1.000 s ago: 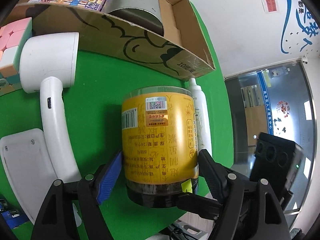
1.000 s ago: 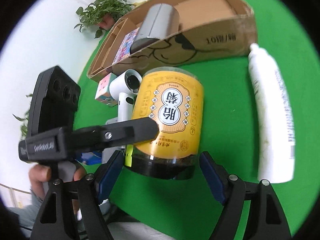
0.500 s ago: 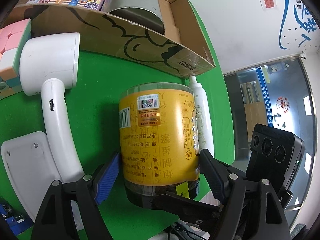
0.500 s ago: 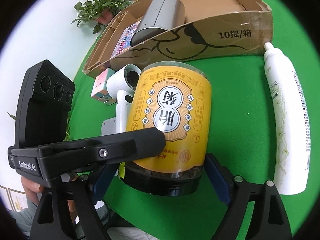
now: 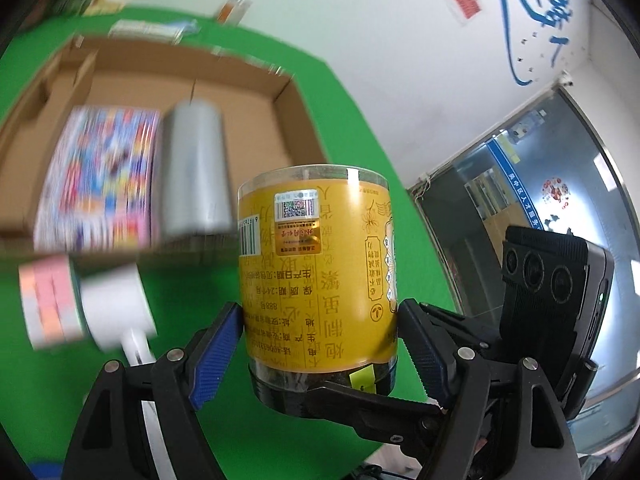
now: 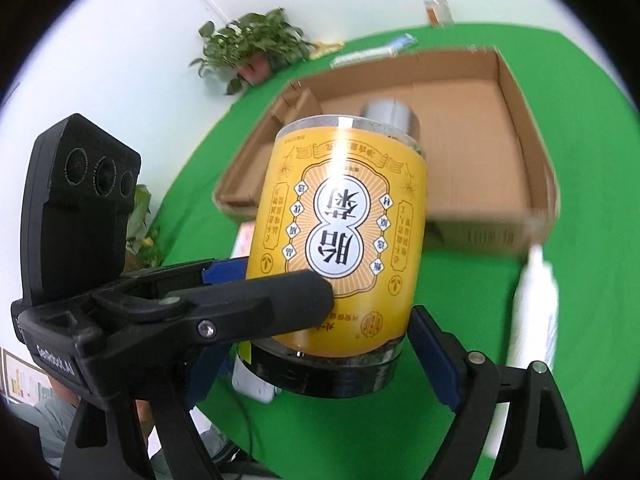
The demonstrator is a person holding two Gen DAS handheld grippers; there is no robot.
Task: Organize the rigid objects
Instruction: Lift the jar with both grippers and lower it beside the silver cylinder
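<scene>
A yellow-labelled clear jar point(image 5: 316, 272) point(image 6: 340, 240) with a black lid at its near end hangs in the air in front of the cardboard box point(image 5: 288, 80) point(image 6: 536, 140). My left gripper point(image 5: 320, 320) presses its blue pads on the jar's two sides near the lid. My right gripper point(image 6: 328, 332) clamps the same jar from another side; one pad touches the jar's right edge, the other is hidden behind the left gripper's black finger. The box holds a silver cylinder point(image 5: 196, 172) point(image 6: 392, 114) and a colourful flat pack point(image 5: 100, 176).
On the green table point(image 5: 340, 128) lie a white handheld device point(image 5: 116, 304) and a pastel cube point(image 5: 48, 296) before the box, and a white bottle point(image 6: 532, 312) to the right. A potted plant point(image 6: 256, 48) stands past the table's far edge. The box's right half is bare cardboard.
Both grippers have risen with the jar clamped between them, lifting it off the table. The view now looks down into the box, and both wrists have rolled somewhat.
</scene>
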